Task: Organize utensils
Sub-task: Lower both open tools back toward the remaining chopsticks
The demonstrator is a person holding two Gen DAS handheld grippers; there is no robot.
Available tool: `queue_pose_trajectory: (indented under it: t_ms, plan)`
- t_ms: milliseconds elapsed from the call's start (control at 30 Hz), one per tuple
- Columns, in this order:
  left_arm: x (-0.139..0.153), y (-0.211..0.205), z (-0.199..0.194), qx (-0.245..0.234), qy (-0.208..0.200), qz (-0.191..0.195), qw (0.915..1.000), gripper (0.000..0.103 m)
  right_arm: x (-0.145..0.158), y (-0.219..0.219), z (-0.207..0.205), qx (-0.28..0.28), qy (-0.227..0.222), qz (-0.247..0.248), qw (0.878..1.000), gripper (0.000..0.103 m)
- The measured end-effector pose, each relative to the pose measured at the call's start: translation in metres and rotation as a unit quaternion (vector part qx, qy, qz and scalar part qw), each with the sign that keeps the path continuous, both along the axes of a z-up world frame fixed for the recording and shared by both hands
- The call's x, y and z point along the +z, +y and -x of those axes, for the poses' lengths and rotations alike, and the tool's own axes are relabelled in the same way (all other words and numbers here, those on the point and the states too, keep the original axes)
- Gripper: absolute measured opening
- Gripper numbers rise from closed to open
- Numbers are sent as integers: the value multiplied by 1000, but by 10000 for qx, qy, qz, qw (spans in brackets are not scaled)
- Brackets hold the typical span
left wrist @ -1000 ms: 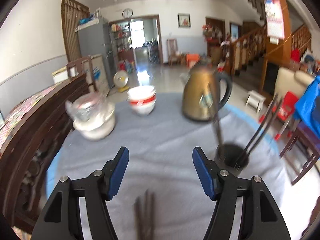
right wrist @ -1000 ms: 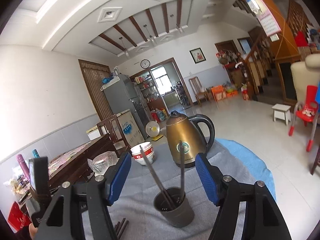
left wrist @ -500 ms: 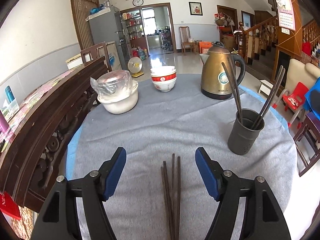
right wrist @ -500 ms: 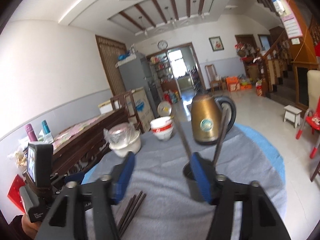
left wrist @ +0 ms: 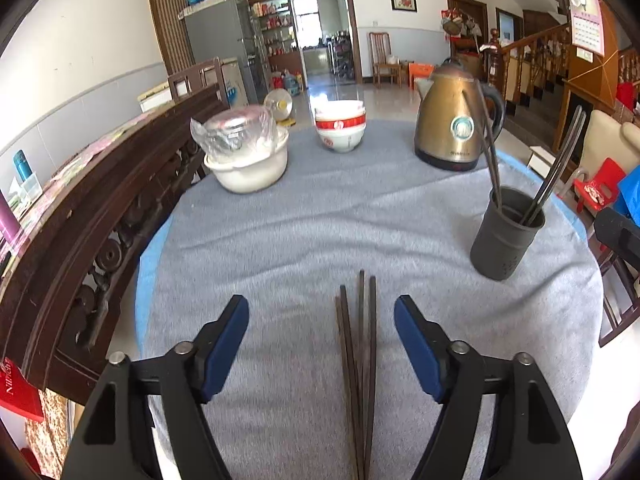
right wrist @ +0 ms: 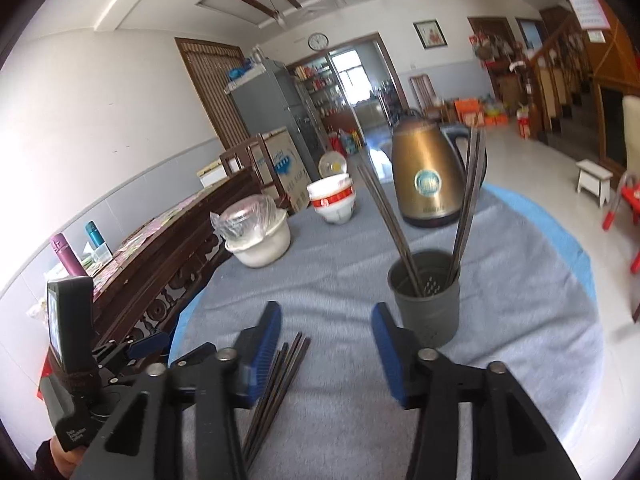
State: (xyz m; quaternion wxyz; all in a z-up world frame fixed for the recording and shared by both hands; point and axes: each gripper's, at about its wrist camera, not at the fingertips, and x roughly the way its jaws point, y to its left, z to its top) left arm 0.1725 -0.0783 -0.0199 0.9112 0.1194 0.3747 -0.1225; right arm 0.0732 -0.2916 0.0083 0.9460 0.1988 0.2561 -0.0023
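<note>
A round worktop (left wrist: pixel 280 240) is covered by a soft grey napped cloth with shallow creases, over a pale blue underlayer showing at the rim. Near its front edge a bundle of thin, dark, straight chopsticks (left wrist: pixel 360 344) lies flat, the tips slightly fanned. These sticks are seen between the blue ribbed pads of the left claw (left wrist: pixel 322 344), whose jaws have just been opening; the pads stand apart from the sticks and nothing is gripped. The right claw (right wrist: pixel 326 352) is held above the cloth with its jaws part-way apart and just widened, and nothing is held; the same bundle lies just beside and partly behind its left pad.

A matte dark grey cylindrical holder (left wrist: pixel 506 236), perforated at the bottom, stands upright on the right of the cloth with several chopsticks leaning against its rim in two groups. Behind it a brushed gold metal kettle (left wrist: pixel 452 128) with a black handle is seen. Stacked white bowls (left wrist: pixel 340 128) with a red band and a white pot (left wrist: pixel 248 160) topped with crinkled clear plastic are set further left.
</note>
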Motion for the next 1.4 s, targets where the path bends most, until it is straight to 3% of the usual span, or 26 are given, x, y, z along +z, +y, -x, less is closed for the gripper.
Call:
queue_pose_trajectory:
  t_ms: [400,1400]
  plan:
    - [-25,5,-5,127,286,-237,9992,79,-32,6,-15,85,541,-143,9984,54]
    - [-68,46,-28,587,909,-365,9935,79,-67,40,-46,516,1178,-118,9916,54]
